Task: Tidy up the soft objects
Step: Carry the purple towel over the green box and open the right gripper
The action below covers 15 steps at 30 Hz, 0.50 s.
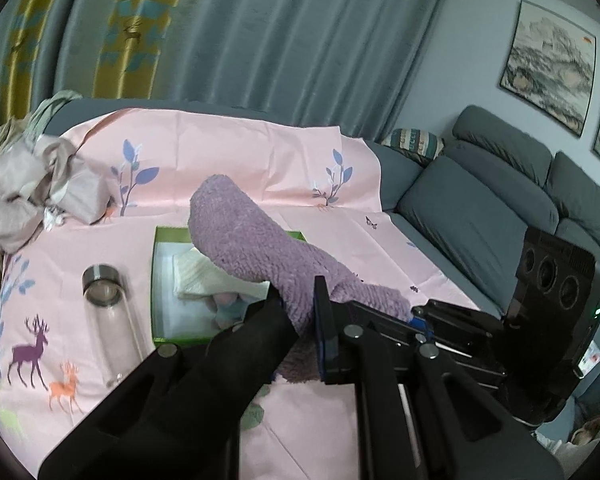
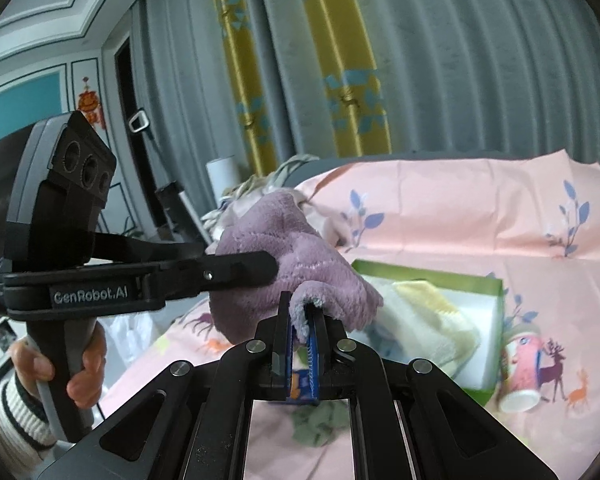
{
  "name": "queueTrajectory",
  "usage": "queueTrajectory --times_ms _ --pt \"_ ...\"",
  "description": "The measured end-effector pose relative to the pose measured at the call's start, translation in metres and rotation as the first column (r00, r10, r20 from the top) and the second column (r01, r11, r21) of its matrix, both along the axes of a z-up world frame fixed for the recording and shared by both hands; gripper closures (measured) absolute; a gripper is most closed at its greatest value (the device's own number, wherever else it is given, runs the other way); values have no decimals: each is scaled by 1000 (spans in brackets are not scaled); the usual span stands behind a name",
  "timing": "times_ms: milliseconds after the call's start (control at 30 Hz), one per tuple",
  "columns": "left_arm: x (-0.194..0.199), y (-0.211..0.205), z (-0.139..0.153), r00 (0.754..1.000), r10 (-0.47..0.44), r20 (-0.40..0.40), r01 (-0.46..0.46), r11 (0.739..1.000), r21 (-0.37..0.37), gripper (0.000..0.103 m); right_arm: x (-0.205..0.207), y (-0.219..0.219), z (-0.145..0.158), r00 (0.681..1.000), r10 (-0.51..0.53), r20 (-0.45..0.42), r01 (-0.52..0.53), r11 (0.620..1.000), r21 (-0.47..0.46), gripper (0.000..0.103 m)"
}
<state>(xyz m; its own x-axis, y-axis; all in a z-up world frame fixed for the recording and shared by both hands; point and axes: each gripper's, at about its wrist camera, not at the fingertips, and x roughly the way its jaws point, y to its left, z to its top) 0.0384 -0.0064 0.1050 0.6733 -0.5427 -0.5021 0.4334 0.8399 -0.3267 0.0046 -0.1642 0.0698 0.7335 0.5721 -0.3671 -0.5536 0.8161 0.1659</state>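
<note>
Both grippers hold 1 purple fleece sock [image 1: 256, 248] in the air above the pink printed sheet [image 1: 228, 160].

Left gripper [image 1: 300, 312]: jaws drawn nearly together, clamped on the sock at its lower part. The sock's free end stands up and away from the jaws, over the green box [image 1: 156, 280].

Right gripper [image 2: 302, 328]: jaws fully closed, pinching a thin grey-lined edge of the sock [image 2: 284, 256] between its blue pads. In the right wrist view the left gripper's finger [image 2: 236, 268] crosses the front of the sock from the left, and a person's hand [image 2: 80, 372] in a striped sleeve grips that tool's handle.

Green box [image 2: 496, 292]: open, white inside, lying on the sheet below the sock. It contains a folded cream towel [image 2: 428, 320] and a white folded cloth [image 1: 204, 276].

Other items: a glass bottle [image 1: 108, 304] with a metal cap lies on the sheet left of the box; a printed paper cup [image 2: 520, 368] lies on its side just beside the box's right wall. A heap of crumpled beige fabric [image 1: 32, 184] sits at the sheet's far left. A grey sofa [image 1: 480, 216] stands to the right.
</note>
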Motion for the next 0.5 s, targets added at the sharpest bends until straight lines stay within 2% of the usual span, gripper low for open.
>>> queueTrajectory --times_ms 500 --pt "63 -34 -8 999 -10 -41 12 999 51 91 50 -22 2 996 -90 11 90 996 -4 96"
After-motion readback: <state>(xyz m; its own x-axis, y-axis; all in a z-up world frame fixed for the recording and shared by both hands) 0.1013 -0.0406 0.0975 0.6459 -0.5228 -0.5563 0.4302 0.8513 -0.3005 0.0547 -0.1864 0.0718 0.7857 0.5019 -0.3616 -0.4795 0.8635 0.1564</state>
